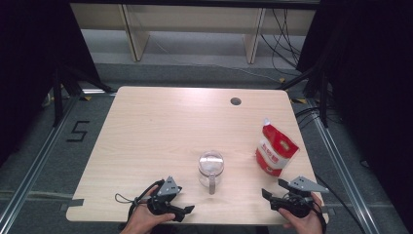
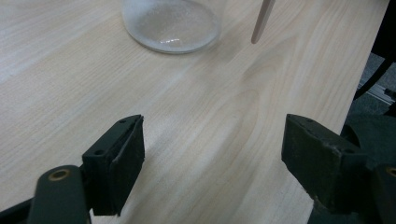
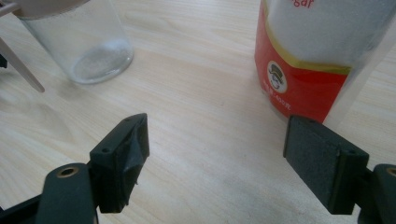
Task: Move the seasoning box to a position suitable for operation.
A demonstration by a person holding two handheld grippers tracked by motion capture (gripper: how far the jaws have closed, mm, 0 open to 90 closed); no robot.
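Dark curtains and grey flooring frame the pale wooden table (image 1: 160,126) in the high view. Near its front edge stands a clear glass jug (image 1: 211,168), handle toward the person; a red and white sugar bag (image 1: 275,148) stands near the right edge. At the front edge, the left tool (image 1: 184,210) and right tool (image 1: 269,196) gape wide, holding nothing.

From the left gripper view, the jug's base (image 2: 170,25) sits beyond the spread jaws over bare wood.

From the right gripper view, the jug (image 3: 81,42) stands at far left, the bag (image 3: 317,56) just beyond the right jaw.
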